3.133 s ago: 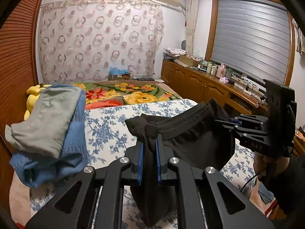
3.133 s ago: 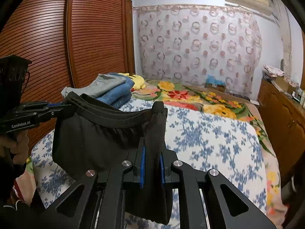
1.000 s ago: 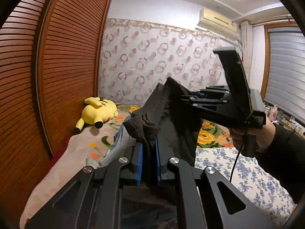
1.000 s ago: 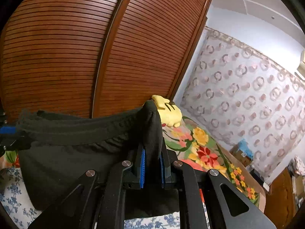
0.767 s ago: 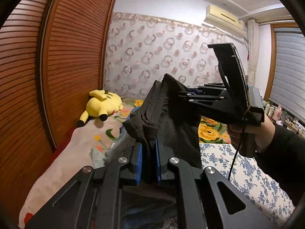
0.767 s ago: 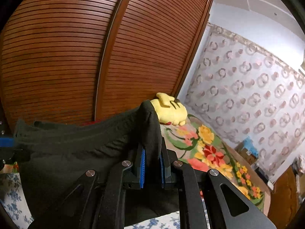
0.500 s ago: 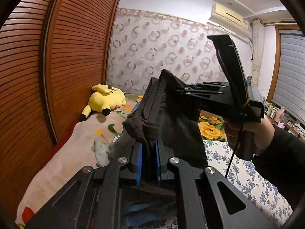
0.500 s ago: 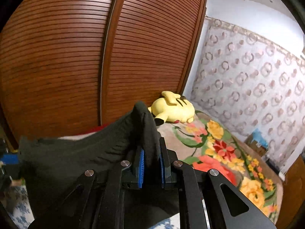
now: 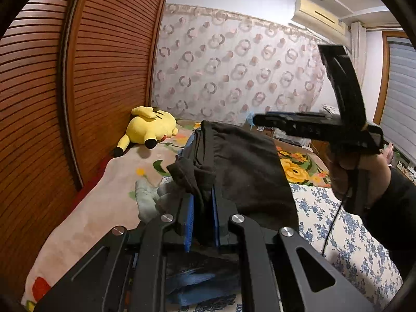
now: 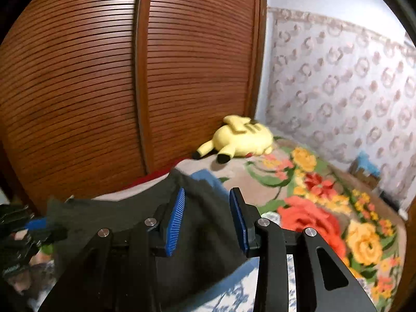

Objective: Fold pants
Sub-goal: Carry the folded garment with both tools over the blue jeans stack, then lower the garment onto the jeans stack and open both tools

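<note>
Left gripper: clamped tight on a bunched corner of the black pants, blue pads pinching the cloth between them, fabric spilling up and over the fingertips.

Right gripper: jaws have just been opening, blue pads now standing apart with the black pants lying loose between and under them, no pinch on the cloth.

Where the pants are: folded into a thick bundle and sitting on top of the stack of folded clothes, blue denim peeking out underneath, at the near edge of the bed. One side is draped and resting; the left side is in the grip.

Stage, as I read it: the fold looks done and this is the put-down onto the pile, right side let go, left side not yet.

How it handles: soft, light, floppy knit. It sags wherever it is not supported and will unfold if dragged, so it should be lowered, not pulled.

Where to hold: the thick stacked corners at the waistband edge, all layers together in one bite.

Nearby: yellow plush toy lying by the slatted wooden wardrobe doors, well apart from the pile.
</note>
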